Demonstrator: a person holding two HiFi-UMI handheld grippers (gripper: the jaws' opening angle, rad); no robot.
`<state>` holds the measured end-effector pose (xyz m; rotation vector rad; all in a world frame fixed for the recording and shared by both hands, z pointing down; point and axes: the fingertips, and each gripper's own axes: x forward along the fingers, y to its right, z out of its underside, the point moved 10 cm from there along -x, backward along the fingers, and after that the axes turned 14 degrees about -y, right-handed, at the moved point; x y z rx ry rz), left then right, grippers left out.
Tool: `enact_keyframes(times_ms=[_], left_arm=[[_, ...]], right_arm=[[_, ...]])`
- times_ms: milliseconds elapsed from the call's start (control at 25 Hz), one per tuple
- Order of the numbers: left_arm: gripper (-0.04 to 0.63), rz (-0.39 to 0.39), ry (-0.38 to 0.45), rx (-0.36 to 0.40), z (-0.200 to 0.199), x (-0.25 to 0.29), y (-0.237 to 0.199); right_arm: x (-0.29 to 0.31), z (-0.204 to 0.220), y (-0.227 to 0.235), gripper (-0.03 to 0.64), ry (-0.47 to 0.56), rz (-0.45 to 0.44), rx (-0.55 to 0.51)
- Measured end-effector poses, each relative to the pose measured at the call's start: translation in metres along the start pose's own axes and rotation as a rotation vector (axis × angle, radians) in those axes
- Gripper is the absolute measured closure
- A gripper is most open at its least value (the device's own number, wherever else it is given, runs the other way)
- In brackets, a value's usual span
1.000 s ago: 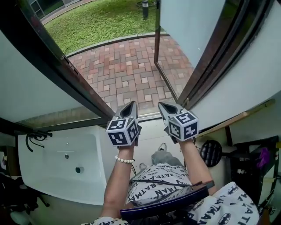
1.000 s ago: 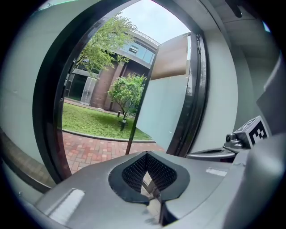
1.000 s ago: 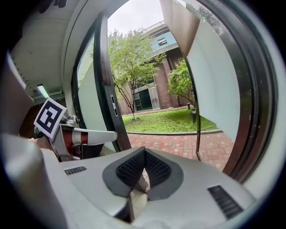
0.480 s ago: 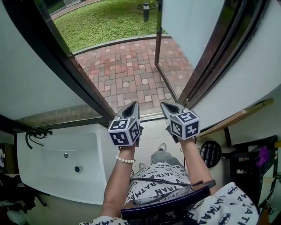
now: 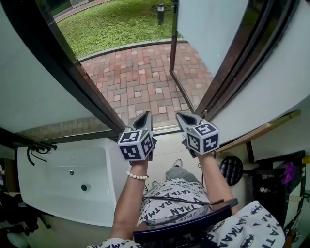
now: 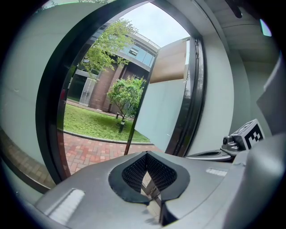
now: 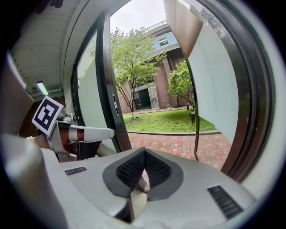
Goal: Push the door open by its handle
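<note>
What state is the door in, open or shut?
Open: the door stands swung outward, and brick paving shows through the gap beside it.

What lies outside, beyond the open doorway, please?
Red brick paving, then a lawn with a short post. The open door covers whatever lies further right.

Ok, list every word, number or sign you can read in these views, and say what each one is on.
"BATMAN": repeated at several angles across the person's patterned clothing in the head view.
Bat emblems, without words, sit in the same print.
Marker cubes: black-and-white square patterns only, no letters or digits.
Small plate on the door edge: too small to tell whether it carries any print.
</note>
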<state>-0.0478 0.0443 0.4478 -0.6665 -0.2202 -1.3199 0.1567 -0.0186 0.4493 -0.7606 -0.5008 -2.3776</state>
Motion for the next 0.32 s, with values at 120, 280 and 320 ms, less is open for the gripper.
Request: enact_keyframes(times_ms=[120, 280, 320], left_arm=[[0.601, 0.005, -0.003, 0.002, -0.0011, 0.0032, 0.0023], [0.601, 0.004, -0.004, 0.003, -0.0022, 0.0045, 0.0056], [0.602, 0.003, -0.004, 0.003, -0.0022, 0.0045, 0.0063]], right_arm=[[0.0002, -0.0010, 0.0031, 0.615, -0.002, 0.001, 0.002], [-0.0012, -0.0018, 0.0059, 0.615, -0.001, -0.002, 0.003], [-0.0017, -0.0018, 0.0063, 0.616, 0.000, -0.002, 0.003]])
